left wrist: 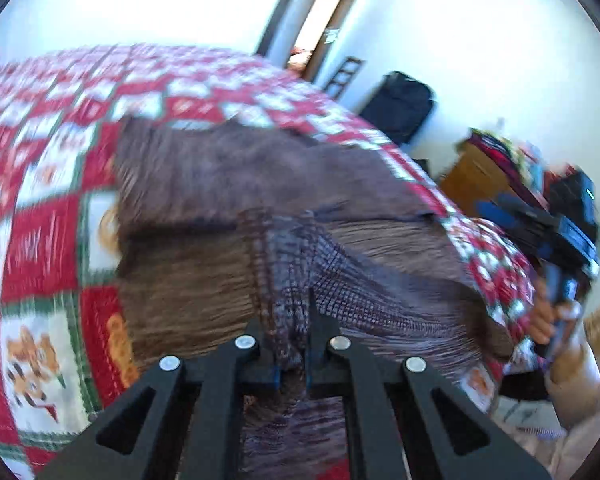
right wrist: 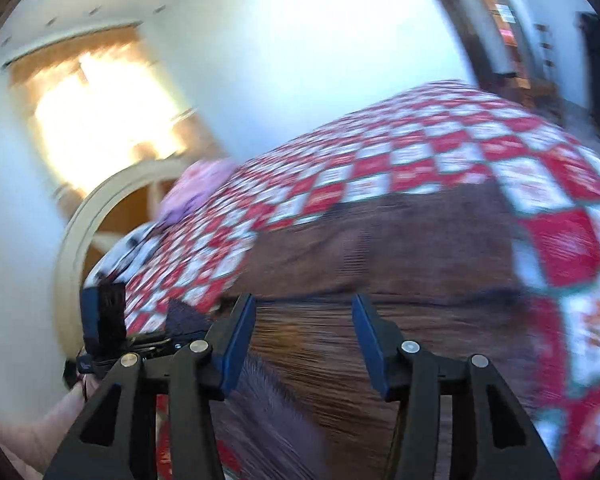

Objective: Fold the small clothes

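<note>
Your right gripper (right wrist: 304, 340) stands with jaws apart and empty above the brown garment (right wrist: 400, 264), which lies on the bed's red-checked quilt (right wrist: 380, 160).

The left wrist view looks forward and down from close above the brown cloth (left wrist: 204, 184) on the checked quilt (left wrist: 40, 208), toward a doorway (left wrist: 320, 20). The right wrist view looks likewise, toward a bright window (right wrist: 100, 112). Both views share cloth and quilt.

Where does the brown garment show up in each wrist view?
Left wrist: brown garment fills the centre, its knit edge pinched in the left gripper at the bottom.
Right wrist: it spans centre to lower middle, behind the open right gripper.
Shared landmark: the red-and-white quilt under it.
</note>
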Tool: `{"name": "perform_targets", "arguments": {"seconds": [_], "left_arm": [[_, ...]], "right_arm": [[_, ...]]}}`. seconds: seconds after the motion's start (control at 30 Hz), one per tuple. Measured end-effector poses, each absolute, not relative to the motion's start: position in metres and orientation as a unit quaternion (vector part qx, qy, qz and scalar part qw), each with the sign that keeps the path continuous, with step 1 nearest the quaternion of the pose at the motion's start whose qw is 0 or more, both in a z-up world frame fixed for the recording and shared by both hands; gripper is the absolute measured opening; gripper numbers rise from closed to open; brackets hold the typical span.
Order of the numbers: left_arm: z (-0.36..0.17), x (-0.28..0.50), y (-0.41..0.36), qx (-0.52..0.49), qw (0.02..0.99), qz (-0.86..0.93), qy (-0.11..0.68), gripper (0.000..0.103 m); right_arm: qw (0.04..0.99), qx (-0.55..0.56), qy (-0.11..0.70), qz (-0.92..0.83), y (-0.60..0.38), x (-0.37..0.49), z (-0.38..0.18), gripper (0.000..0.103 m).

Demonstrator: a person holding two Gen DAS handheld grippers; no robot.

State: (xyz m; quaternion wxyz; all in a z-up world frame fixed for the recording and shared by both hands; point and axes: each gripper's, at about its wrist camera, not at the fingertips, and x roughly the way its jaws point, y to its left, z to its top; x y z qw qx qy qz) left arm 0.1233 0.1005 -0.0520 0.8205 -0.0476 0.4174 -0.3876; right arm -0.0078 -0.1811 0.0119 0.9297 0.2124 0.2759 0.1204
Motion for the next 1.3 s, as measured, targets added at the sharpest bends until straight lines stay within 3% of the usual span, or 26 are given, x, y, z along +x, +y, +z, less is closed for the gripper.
{"name": "perform_targets", "arguments": {"seconds": [0.27, 0.53, 0.73, 1.0, 1.03, 1.07, 1.13, 1.3], "left_arm": [[-0.081, 0.123, 0.106, -0.091, 0.818, -0.367, 0.433, 0.012], [-0.078, 0.135, 0.094, -0.081, 0.820, -0.352, 0.445, 0.013], [-0.079, 0.141, 0.092, -0.082, 0.811, -0.342, 0.467, 0.015], [-0.079, 0.142, 0.092, -0.084, 0.810, -0.335, 0.475, 0.015], [-0.078, 0.143, 0.091, -0.083, 0.810, -0.335, 0.475, 0.015], [-0.078, 0.143, 0.092, -0.084, 0.809, -0.335, 0.476, 0.015], [-0.078, 0.144, 0.093, -0.091, 0.807, -0.337, 0.476, 0.015], [-0.083, 0.147, 0.101, -0.121, 0.800, -0.347, 0.475, 0.015]], "right_arm": [[0.919, 0.237, 0.316, -0.016, -0.271, -0.098, 0.000, 0.052], [0.903, 0.158, 0.394, 0.061, -0.218, -0.116, -0.030, 0.052], [0.881, -0.068, 0.453, 0.116, -0.146, -0.119, -0.048, 0.052], [0.857, -0.240, 0.447, 0.093, -0.126, -0.122, -0.068, 0.052], [0.859, -0.233, 0.446, 0.097, -0.128, -0.119, -0.065, 0.051], [0.865, -0.201, 0.446, 0.108, -0.134, -0.116, -0.060, 0.034], [0.884, -0.086, 0.441, 0.125, -0.161, -0.103, -0.043, 0.018], [0.907, 0.135, 0.395, 0.057, -0.248, -0.083, -0.033, 0.018]]}}
